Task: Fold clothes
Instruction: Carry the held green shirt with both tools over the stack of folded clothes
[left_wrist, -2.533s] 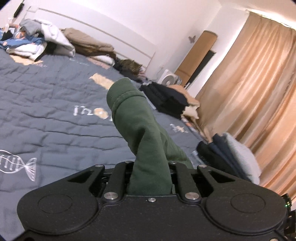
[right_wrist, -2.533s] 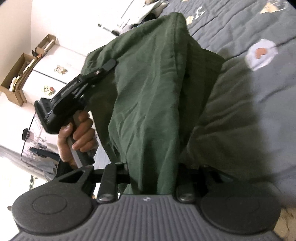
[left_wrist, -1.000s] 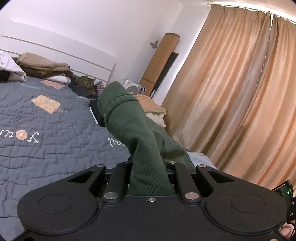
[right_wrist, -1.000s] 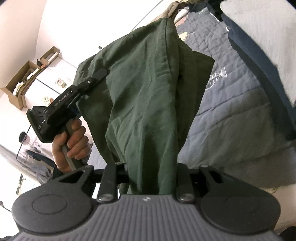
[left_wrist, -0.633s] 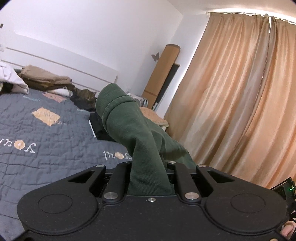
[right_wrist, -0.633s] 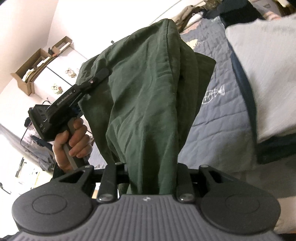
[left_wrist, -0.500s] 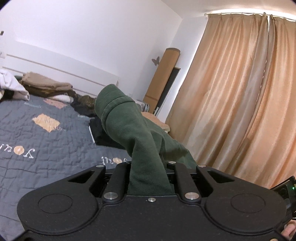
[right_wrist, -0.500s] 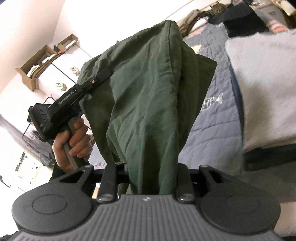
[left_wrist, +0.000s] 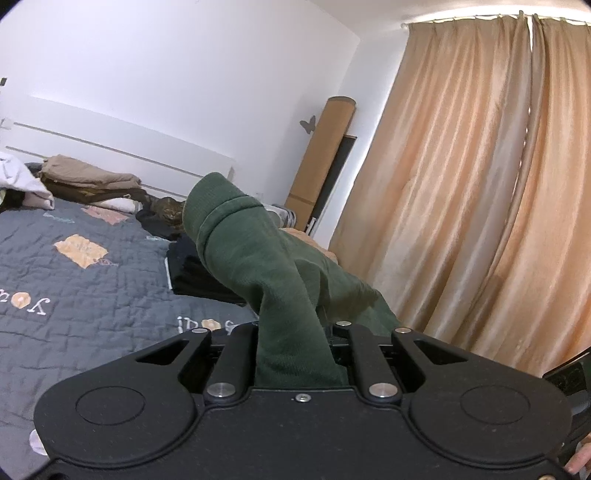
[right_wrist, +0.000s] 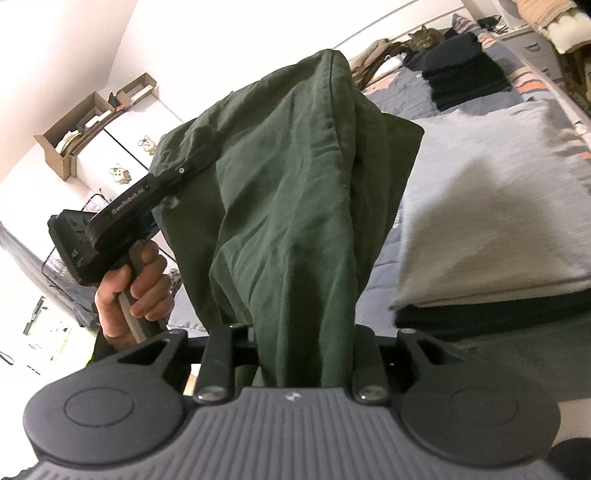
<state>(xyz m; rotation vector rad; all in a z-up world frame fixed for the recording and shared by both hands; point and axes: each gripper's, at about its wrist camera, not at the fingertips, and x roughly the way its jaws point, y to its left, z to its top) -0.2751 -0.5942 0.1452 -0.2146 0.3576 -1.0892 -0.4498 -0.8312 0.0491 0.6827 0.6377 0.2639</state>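
Bed (left_wrist: 74, 295) under a grey quilt, curtains (left_wrist: 461, 203) on the window side. Along the bed's far edge, folded stacks already laid down: a black pile (right_wrist: 461, 85), a tan pile (left_wrist: 85, 177) by the headboard, a pale grey one (right_wrist: 498, 206) on top of a dark layer close to the right camera (so a good part of the job looks done). Green garment (right_wrist: 295, 206) is off the bed entirely, hanging in the air between both tools, bunched and doubled over, not yet a flat fold. Left gripper (left_wrist: 295, 347) pinches a ribbed cuff or hem of it, jaws narrow on the cloth. Right gripper (right_wrist: 295, 354) clamps a thicker bundle, jaws a little wider. Left hand (right_wrist: 133, 288) visible on its handle from the right view. Remaining, by my reading: lay the green piece down, square it, place it on a stack. Whether unfolded clothes remain elsewhere, cannot tell.
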